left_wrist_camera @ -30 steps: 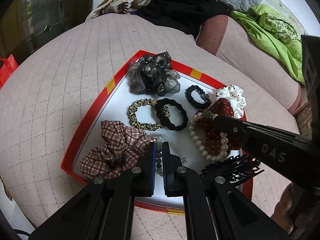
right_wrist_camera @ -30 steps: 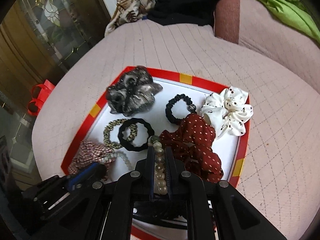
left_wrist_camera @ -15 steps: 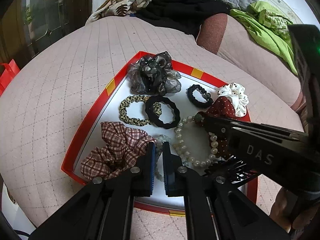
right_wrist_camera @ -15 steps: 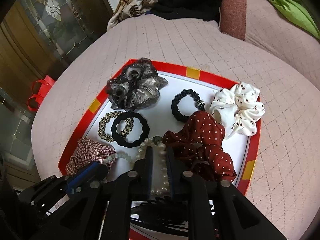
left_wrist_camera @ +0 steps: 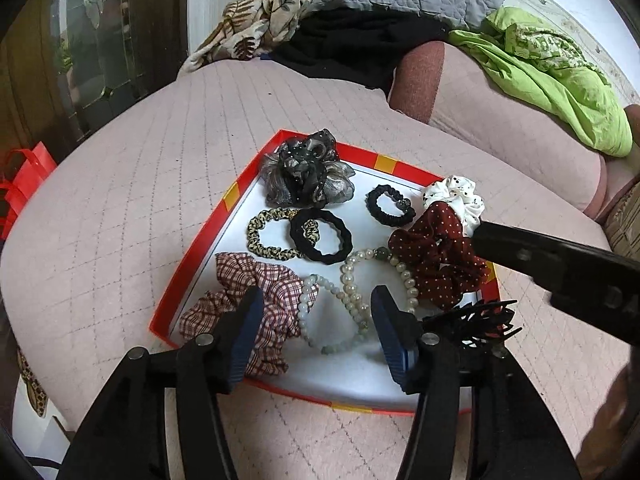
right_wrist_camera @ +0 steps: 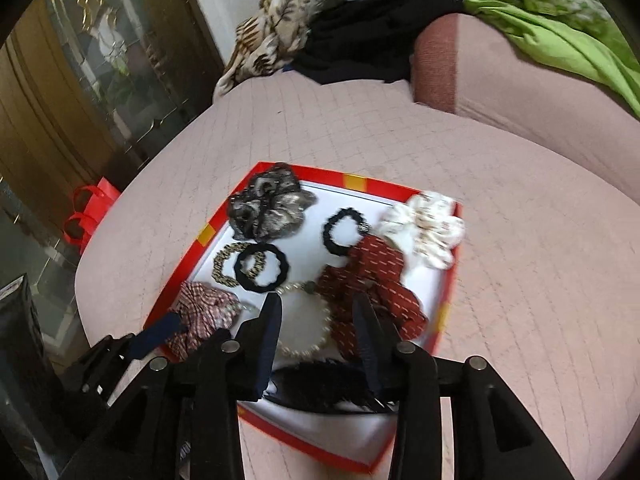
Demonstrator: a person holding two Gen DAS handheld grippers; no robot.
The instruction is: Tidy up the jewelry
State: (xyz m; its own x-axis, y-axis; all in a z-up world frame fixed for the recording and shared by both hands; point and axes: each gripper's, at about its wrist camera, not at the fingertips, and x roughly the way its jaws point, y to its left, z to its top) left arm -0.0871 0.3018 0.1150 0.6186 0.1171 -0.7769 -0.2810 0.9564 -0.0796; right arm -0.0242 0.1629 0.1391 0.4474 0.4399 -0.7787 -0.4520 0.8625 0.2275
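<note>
Pink quilted cushion (left_wrist_camera: 120, 208): fills the middle of both views; its edges run out of frame at the bottom.

Red-rimmed tray (left_wrist_camera: 192, 256) with white floor: centre of the left wrist view, lying on the cushion. Near edge partly covered by both grippers.

Left gripper (left_wrist_camera: 316, 334): lower centre of its own view, jaws spread wide, holding nothing. Its fingers straddle the bead bracelets.

Right gripper (right_wrist_camera: 316, 334): lower centre of its own view, jaws spread, empty. In the left wrist view only one black arm shows, entering from the right edge and cut off there.

Grey sheer scrunchie (left_wrist_camera: 308, 176): far corner of the tray.

Dark red dotted scrunchie (left_wrist_camera: 436, 256): right side of the tray, motion-blurred in the right wrist view.

Plaid scrunchie (left_wrist_camera: 244, 292): near left corner, partly behind the left finger.

White spotted scrunchie (left_wrist_camera: 456, 196): far right, touching the red one, partly hidden by it.

Black claw clip (left_wrist_camera: 476, 320): near right corner, mostly hidden behind the gripper.

Pearl bracelet (left_wrist_camera: 352, 284): centre front of the tray, one side touching the red scrunchie.

Pale green bead bracelet (left_wrist_camera: 308, 312): just left of the pearls, overlapping them.

Black ring tie (left_wrist_camera: 320, 240) overlapping a leopard-print tie (left_wrist_camera: 264, 232): centre left.

Small black tie (left_wrist_camera: 388, 204): far centre right.
</note>
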